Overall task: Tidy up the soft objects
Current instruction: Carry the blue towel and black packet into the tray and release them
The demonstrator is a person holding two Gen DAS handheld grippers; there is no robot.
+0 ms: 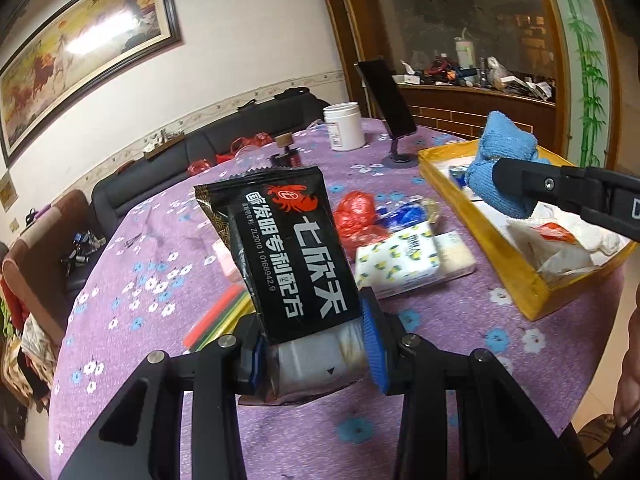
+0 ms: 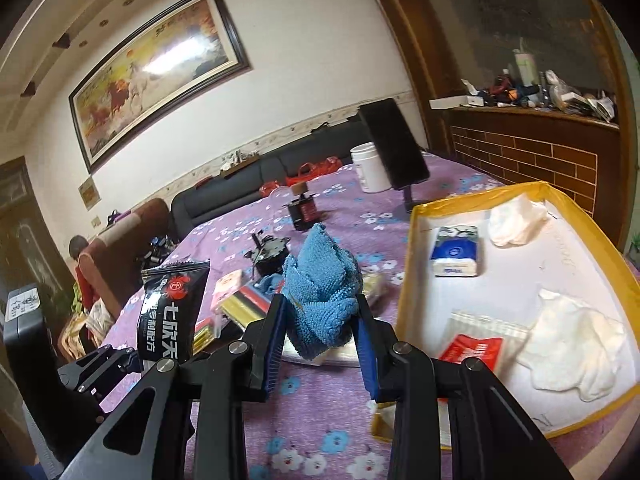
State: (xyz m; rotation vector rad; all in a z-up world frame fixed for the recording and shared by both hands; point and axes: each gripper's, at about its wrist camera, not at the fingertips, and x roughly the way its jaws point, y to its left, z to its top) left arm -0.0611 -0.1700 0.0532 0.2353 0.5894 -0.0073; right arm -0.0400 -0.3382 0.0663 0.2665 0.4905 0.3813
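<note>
My left gripper is shut on a black snack packet with white and red print, held upright above the purple tablecloth; the packet also shows in the right wrist view. My right gripper is shut on a bunched blue cloth, held above the table just left of the yellow box. In the left wrist view the blue cloth hangs over the yellow box. The box holds white cloths, a blue tissue pack and a red-and-white packet.
On the table lie a patterned tissue pack, a red plastic bag, a blue wrapper, coloured sticks, a white jar, a phone on a stand and small black gadgets. A dark sofa stands behind.
</note>
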